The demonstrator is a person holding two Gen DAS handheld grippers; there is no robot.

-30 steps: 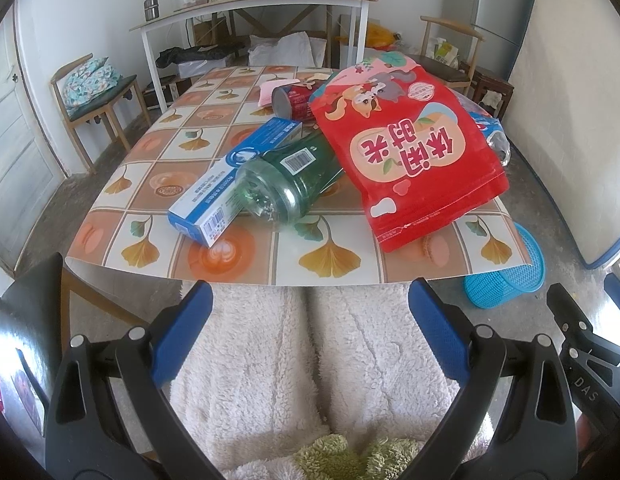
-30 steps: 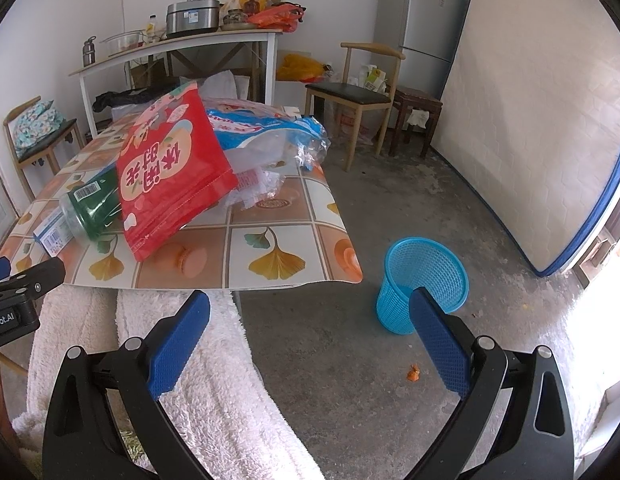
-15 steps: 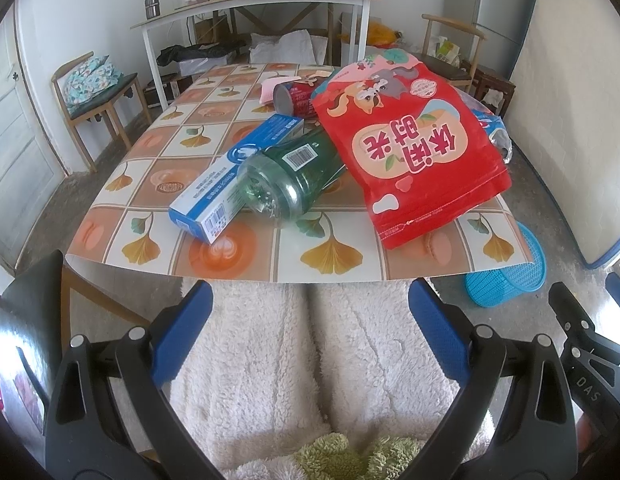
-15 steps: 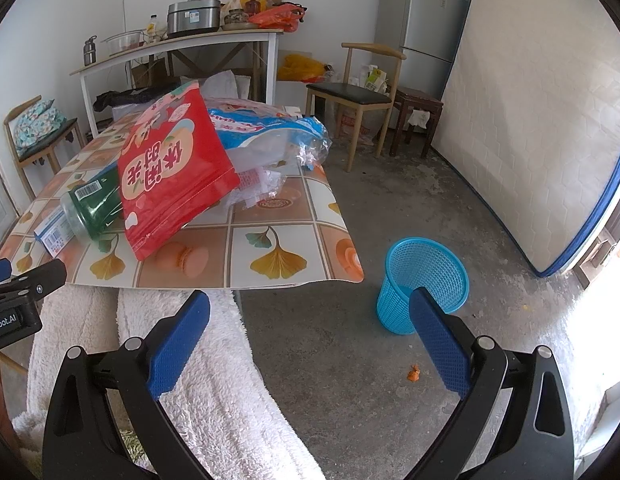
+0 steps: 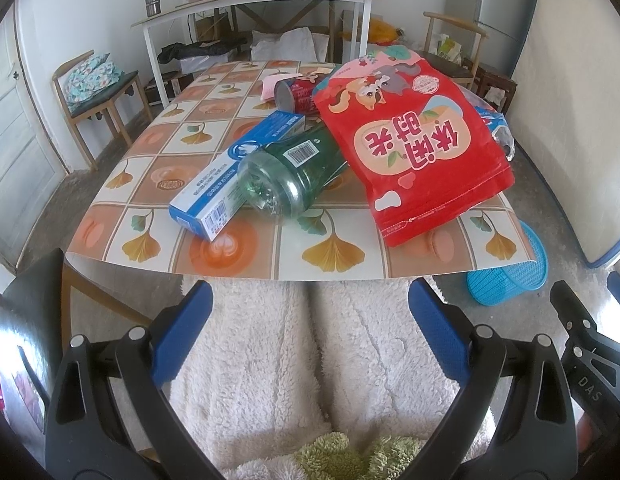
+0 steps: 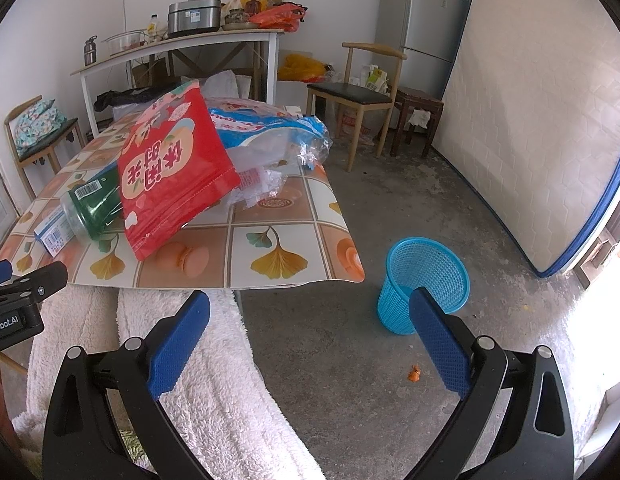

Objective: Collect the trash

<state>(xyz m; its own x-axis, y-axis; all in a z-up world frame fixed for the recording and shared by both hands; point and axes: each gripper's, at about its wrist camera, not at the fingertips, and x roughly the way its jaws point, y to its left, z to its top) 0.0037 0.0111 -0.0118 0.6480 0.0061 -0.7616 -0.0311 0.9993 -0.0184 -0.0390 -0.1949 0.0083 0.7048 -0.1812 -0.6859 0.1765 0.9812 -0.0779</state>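
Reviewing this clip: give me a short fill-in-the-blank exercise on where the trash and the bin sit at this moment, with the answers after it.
1. The red snack bag lies partly on top of the green ____, which lies on its side.
2. The blue-and-white carton lies on the ____.
3. The blue mesh bin stands on the ____, beside the table.
4. Both the left gripper and the right gripper are ____ and hold nothing.

Answers: bottle; table; floor; open

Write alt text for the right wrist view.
The open right gripper hangs over fleecy white trousers, short of a table piled with a red bag, green jar and plastic wrappers. A blue basket stands on the floor.
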